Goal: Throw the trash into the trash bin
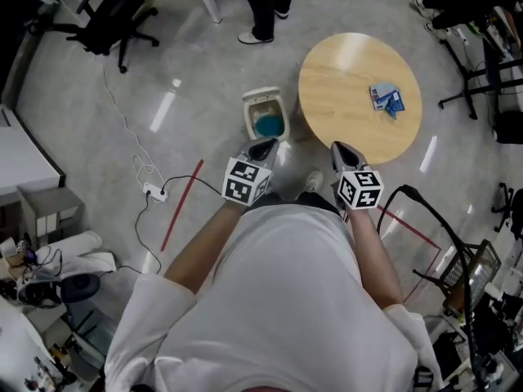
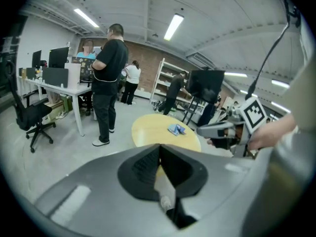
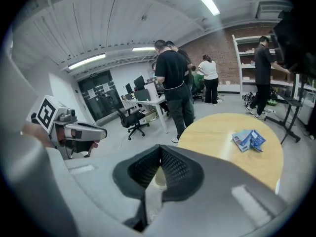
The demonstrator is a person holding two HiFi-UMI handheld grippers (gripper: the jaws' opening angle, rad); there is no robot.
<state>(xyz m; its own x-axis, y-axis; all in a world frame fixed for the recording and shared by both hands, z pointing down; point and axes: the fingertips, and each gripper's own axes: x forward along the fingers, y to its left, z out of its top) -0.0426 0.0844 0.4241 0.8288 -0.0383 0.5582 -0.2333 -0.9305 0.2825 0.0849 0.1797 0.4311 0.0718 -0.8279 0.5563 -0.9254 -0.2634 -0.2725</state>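
You hold two grippers. Your left gripper (image 1: 261, 147) and right gripper (image 1: 340, 149) both have their fingers pressed together with nothing between them. One round bench (image 1: 343, 88) stands ahead. The trash (image 1: 386, 98), one small cluster of blue wrappers, lies on the bench's right part. One trash bin (image 1: 265, 117) stands open on the floor (image 1: 188, 72), just left of the bench and just beyond your left gripper.
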